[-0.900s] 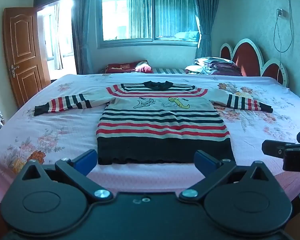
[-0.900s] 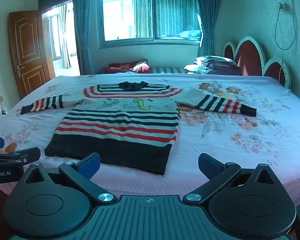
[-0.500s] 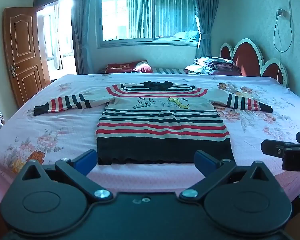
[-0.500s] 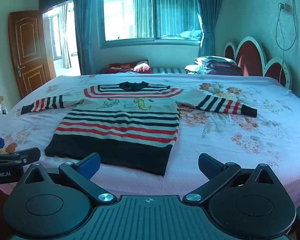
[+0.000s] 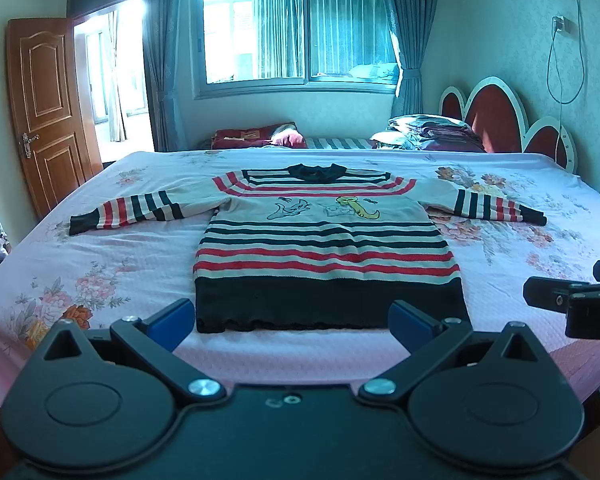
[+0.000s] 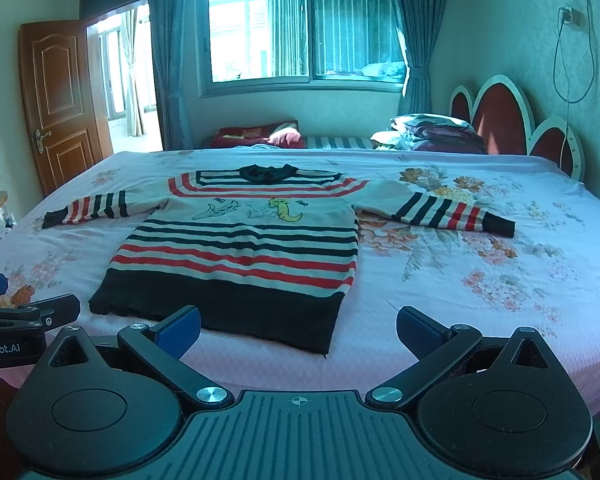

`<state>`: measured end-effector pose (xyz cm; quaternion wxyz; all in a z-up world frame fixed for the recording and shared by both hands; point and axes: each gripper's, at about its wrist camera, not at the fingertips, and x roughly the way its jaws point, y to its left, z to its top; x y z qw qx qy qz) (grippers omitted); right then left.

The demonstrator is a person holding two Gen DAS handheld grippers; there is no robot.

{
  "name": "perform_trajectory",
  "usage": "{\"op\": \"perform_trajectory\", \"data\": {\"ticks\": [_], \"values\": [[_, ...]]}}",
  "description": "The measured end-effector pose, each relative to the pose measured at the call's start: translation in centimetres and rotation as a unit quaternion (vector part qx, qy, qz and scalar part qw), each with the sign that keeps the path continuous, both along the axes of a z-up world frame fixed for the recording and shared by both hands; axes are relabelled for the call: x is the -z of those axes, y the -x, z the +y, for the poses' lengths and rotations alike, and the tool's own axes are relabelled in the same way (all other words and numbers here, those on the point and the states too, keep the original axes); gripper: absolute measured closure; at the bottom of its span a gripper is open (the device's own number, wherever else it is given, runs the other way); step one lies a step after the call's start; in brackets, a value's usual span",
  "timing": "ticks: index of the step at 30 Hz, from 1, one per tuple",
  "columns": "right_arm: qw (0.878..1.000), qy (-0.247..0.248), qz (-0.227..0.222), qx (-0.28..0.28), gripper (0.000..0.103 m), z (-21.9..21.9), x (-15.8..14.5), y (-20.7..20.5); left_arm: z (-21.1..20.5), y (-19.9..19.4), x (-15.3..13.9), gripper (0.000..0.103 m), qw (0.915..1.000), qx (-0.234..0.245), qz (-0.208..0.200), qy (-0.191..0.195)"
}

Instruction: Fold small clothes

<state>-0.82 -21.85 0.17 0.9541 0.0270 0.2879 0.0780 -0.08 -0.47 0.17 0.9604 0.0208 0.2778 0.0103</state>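
A small striped sweater (image 5: 324, 240), red, black and cream with a black hem and a cartoon print, lies flat on the bed with both sleeves spread out. It also shows in the right wrist view (image 6: 244, 248). My left gripper (image 5: 292, 324) is open and empty, just short of the black hem at the bed's near edge. My right gripper (image 6: 298, 330) is open and empty, near the hem's right corner. Each gripper shows at the edge of the other's view: the right one (image 5: 572, 300) and the left one (image 6: 24, 316).
The bed (image 5: 100, 264) has a pink floral sheet. Folded bedding and pillows (image 5: 428, 132) lie at the far end by the red headboard (image 5: 496, 116). A brown door (image 5: 48, 108) stands open at the left. A window with curtains is behind.
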Motion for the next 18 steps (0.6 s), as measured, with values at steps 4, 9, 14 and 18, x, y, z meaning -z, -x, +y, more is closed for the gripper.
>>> {"op": "perform_trajectory", "data": {"ticks": [4, 9, 14, 18], "values": [[1.000, 0.002, -0.001, -0.001, 0.000, 0.13, -0.11, -0.08, -0.04, -0.06, 0.01, 0.000, 1.0000, -0.001, 0.000, -0.001], [1.000, 0.006, -0.002, -0.004, 0.000, 0.51, -0.15, -0.08, 0.01, 0.01, 0.05, 0.000, 1.0000, -0.002, -0.002, 0.001], [1.000, 0.006, -0.002, -0.005, 0.000, 0.54, -0.20, -0.13, 0.15, 0.10, 0.04, 0.000, 1.0000, -0.003, -0.002, 0.002], [1.000, 0.006, -0.002, -0.005, 0.000, 0.55, -0.11, -0.13, 0.23, 0.13, 0.05, 0.000, 1.0000, -0.002, -0.002, 0.003]]}}
